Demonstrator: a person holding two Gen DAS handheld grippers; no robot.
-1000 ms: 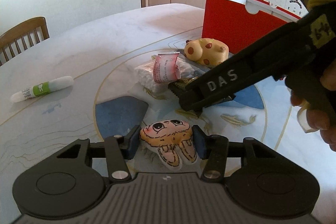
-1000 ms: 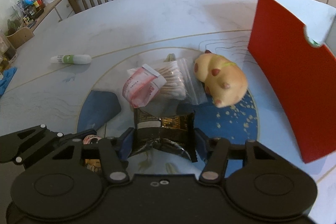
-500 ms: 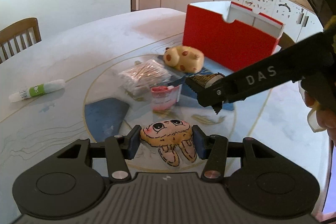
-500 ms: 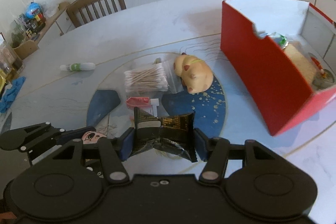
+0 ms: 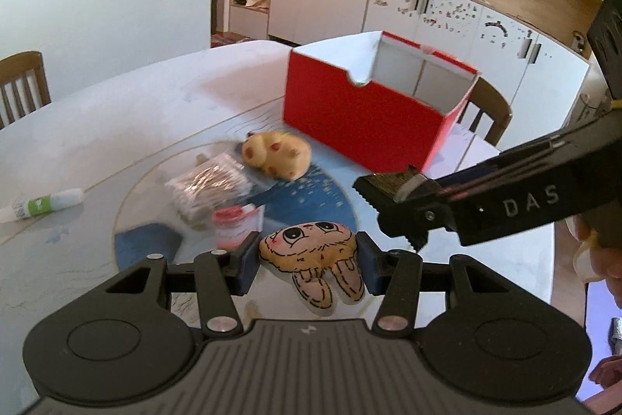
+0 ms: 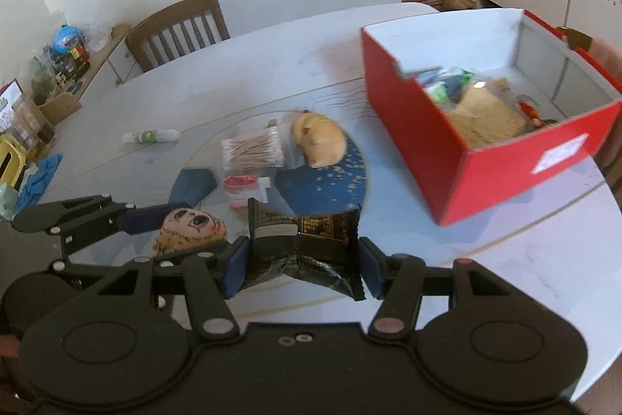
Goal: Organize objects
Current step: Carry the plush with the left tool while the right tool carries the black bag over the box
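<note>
Right gripper (image 6: pixel 299 261) clamped the black packet (image 6: pixel 303 247); red box (image 6: pixel 501 166) lay ahead-right, nearer it than the left gripper (image 5: pixel 307 265), which clamped the bunny toy (image 5: pixel 315 255).

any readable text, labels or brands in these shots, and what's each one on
"DAS": white letters on the side of the right gripper.
White label on the red box: too blurred to read.
Print on the black snack packet, pink sachet and green-labelled tube: too small or blurred.

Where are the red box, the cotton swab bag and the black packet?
red box (image 6: pixel 501 177): right wrist view, front wall.
cotton swab bag (image 6: pixel 252 152): right wrist view, middle.
black packet (image 6: pixel 307 244): right wrist view, middle.
</note>
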